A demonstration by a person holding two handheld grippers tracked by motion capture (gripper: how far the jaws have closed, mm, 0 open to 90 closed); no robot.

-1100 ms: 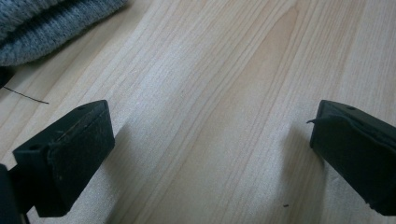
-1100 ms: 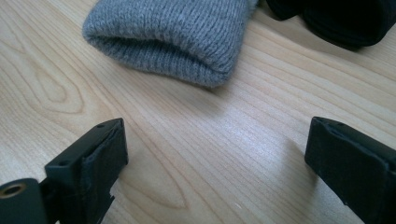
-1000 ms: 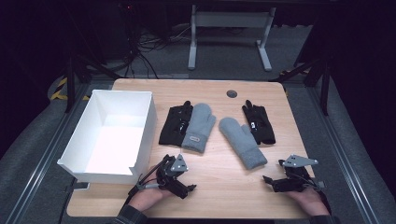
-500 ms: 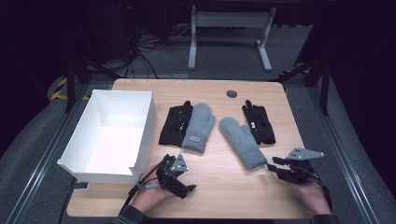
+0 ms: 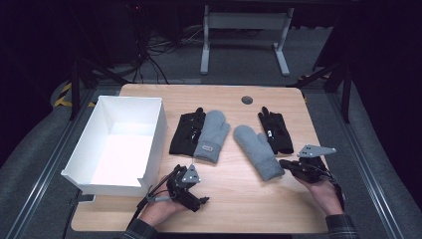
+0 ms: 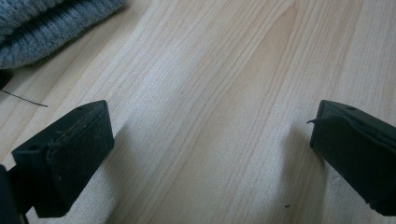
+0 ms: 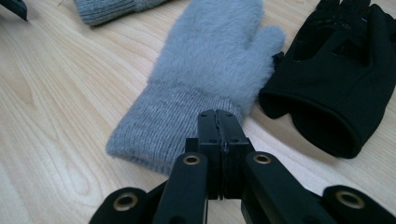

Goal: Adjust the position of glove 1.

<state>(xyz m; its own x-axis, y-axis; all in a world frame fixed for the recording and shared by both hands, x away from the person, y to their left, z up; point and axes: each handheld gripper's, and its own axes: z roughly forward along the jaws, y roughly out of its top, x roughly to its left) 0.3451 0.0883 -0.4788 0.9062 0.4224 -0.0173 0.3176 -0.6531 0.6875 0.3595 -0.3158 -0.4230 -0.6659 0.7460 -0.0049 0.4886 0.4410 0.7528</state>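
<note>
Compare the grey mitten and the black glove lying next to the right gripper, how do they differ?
The grey mitten is fluffy with a ribbed cuff; the black glove is smooth and thin. The grey mitten has one rounded pouch plus a thumb; the black glove has separate fingers. The grey mitten's cuff lies just ahead of the shut right gripper; the black glove lies off to one side. Both lie flat on the wooden table.
</note>
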